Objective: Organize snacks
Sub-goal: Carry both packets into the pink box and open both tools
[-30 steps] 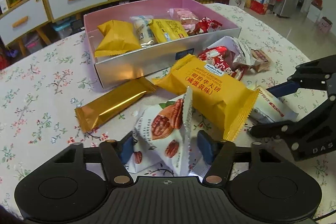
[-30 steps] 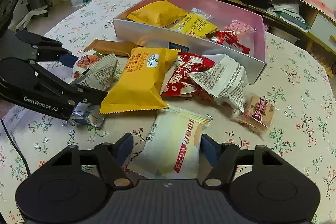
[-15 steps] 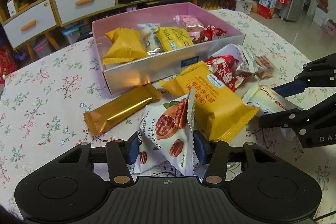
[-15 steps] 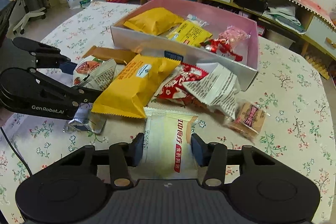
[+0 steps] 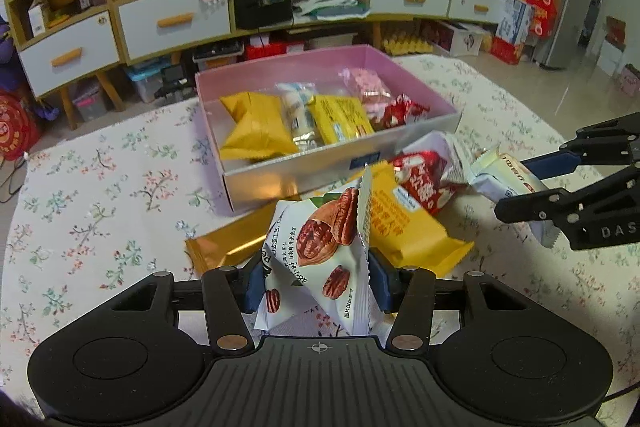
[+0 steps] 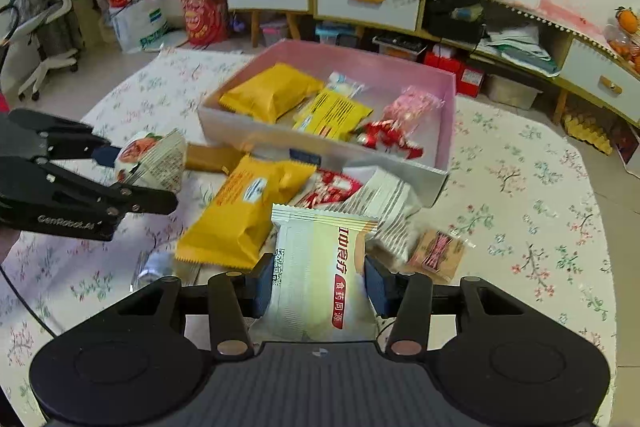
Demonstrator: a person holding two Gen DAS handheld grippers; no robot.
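The scene is being viewed by two fisheye cameras, each mounted just behind a gripper and looking forward along its fingers, slightly downward onto the floral table (image 5: 92,195). In the left wrist view, the left gripper (image 5: 318,285) is being seen close up at lower centre, the pink box (image 5: 416,131) at mid frame, the right gripper (image 5: 532,183) at the right edge. In the right wrist view, the right gripper (image 6: 318,285) is being seen close up at lower centre, the left gripper (image 6: 140,173) at the left edge. The pink box (image 6: 446,123), the yellow packet (image 5: 404,227) (image 6: 244,211) and the drawer cabinet (image 5: 172,23) (image 6: 368,1) are being shared by both views.
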